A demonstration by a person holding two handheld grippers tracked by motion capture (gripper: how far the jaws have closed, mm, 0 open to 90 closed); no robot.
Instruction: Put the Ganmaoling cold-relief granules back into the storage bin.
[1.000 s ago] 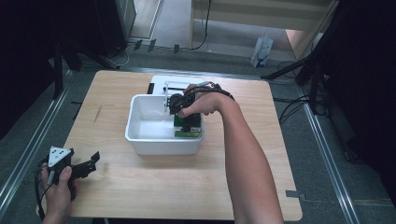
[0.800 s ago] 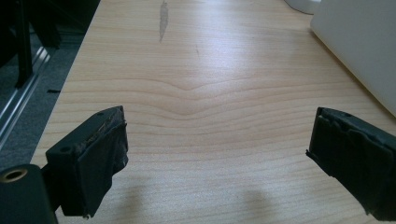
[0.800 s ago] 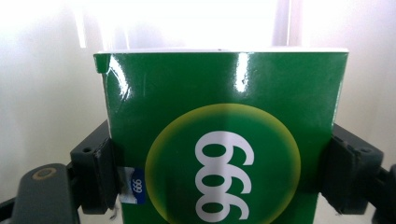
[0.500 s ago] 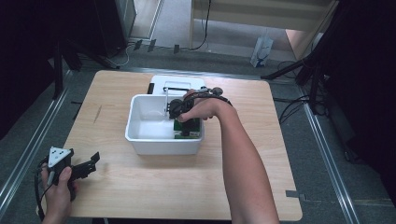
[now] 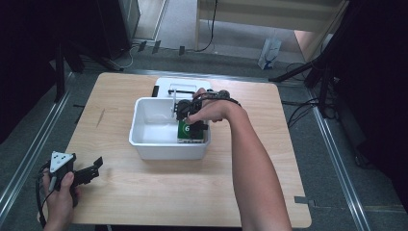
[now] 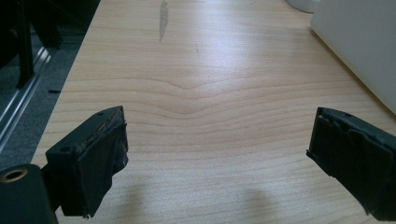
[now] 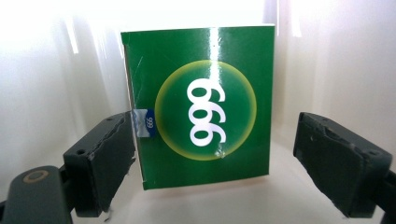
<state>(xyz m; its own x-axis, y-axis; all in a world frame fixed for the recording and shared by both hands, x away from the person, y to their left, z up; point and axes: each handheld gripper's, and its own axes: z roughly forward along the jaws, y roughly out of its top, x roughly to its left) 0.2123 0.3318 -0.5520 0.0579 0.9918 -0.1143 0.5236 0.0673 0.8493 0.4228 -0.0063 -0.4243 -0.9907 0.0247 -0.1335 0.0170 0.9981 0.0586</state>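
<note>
- High view: the right gripper [image 5: 191, 119] is down inside the white tub [image 5: 144, 139], at its right-hand end, with the person's arm reaching in from the bottom edge.
- The green box [image 5: 184, 131] lies in that same right end of the tub, right under the gripper.
- Right gripper view: the green box [image 7: 201, 102], marked 999 in a yellow circle, sits between the two black jaws. The jaws have just been opening; the left pad is at the box's edge, the right pad stands clear of it with a gap.
- So the box is between the jaws, no longer pinched, resting against the tub's white floor.
- Over at the near-left corner of the wooden table [image 5: 144, 192], the left gripper [image 5: 91, 169] rests low in the person's hand.
- Left gripper view: the left gripper [image 6: 217, 154] has its jaws spread wide, bare wood between them, and the tub's wall [image 6: 359, 42] is at the upper right.
</note>
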